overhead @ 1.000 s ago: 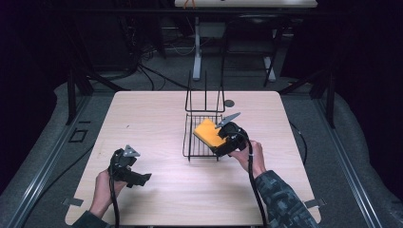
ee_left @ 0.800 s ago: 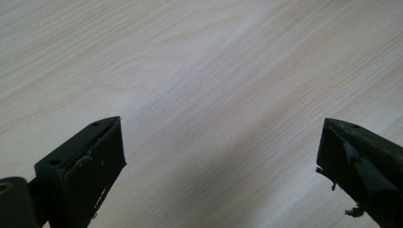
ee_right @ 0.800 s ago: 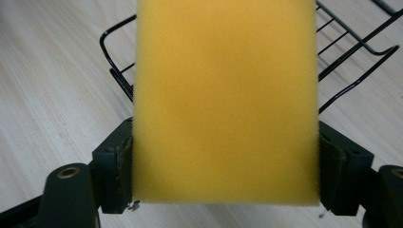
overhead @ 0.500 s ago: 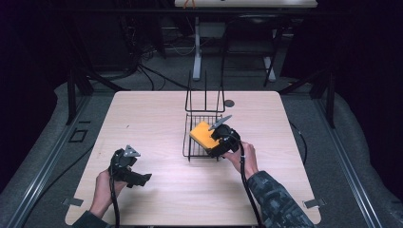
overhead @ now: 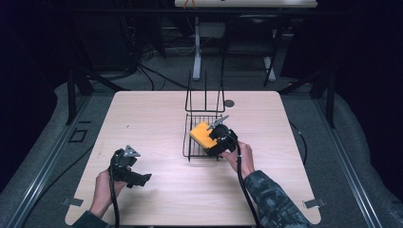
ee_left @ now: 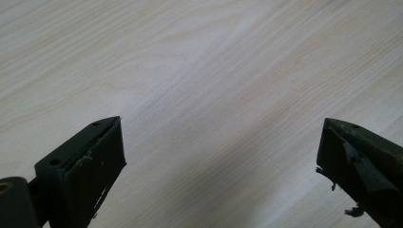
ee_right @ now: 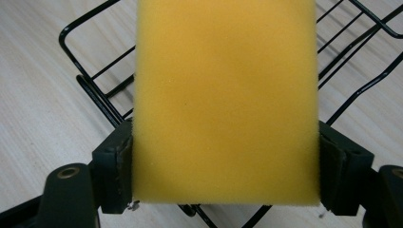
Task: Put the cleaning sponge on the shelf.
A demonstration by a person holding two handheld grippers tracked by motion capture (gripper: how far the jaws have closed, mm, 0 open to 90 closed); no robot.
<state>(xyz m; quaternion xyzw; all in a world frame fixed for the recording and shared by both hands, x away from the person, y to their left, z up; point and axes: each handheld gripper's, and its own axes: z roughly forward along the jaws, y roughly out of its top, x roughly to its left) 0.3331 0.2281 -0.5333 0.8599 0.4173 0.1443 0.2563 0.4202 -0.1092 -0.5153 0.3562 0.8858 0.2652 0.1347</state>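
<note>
Clamping a yellow sponge (ee_right: 225, 99) over the wire rack (overhead: 204, 128), right gripper (ee_right: 225, 166); left gripper (ee_left: 221, 156) jaws apart above table (overhead: 157, 114).

A pale wood worktop (overhead: 142, 123) stands lit in a dark room, on grey floor (overhead: 332, 142), with a white table (overhead: 247, 4) beyond its far edge.

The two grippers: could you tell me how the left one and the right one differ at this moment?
The left gripper is open with nothing between its jaws; the right gripper is shut on the yellow sponge. The left hangs above bare table; the right reaches over the black wire rack. Both are hand-held, with black jaws.
</note>
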